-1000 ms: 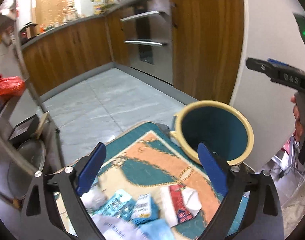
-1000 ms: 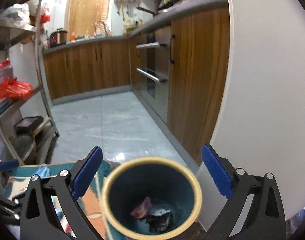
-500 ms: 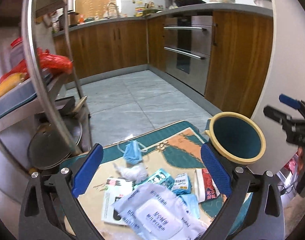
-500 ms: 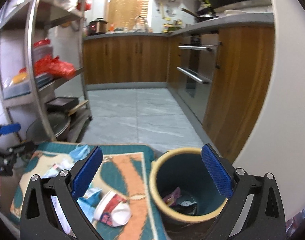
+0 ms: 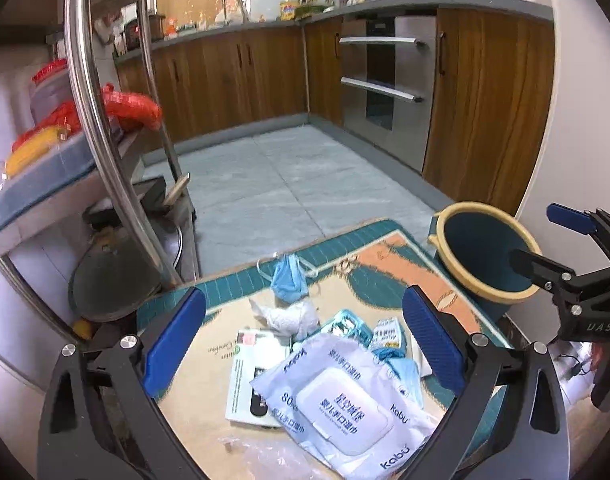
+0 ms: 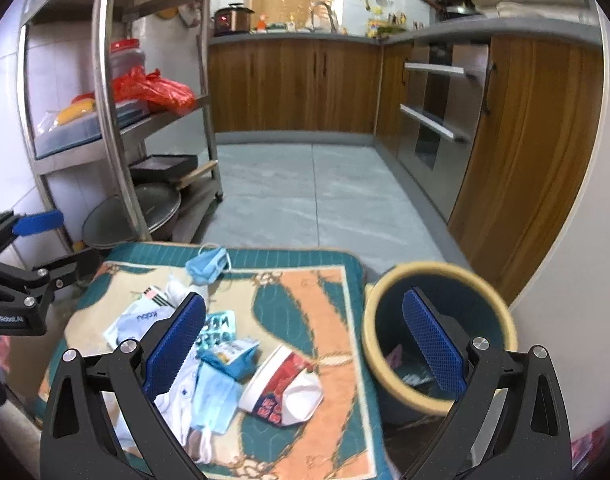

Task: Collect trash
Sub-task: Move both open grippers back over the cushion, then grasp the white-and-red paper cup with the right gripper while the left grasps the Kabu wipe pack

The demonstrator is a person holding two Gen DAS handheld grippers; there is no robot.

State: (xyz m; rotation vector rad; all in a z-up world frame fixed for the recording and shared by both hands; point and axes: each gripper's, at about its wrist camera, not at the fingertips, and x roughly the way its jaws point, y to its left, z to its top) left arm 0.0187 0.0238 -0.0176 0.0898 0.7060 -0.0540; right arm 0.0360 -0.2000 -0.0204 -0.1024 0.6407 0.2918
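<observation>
Right wrist: two face masks (image 6: 207, 265), one bin (image 6: 439, 332).

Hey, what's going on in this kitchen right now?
A person with two handheld grippers is clearing trash off a floor mat. The left gripper and right gripper are both open and empty. A wet-wipes pack, face masks and a red-and-white cup still lie on the mat; the bin already holds some scraps.
</observation>
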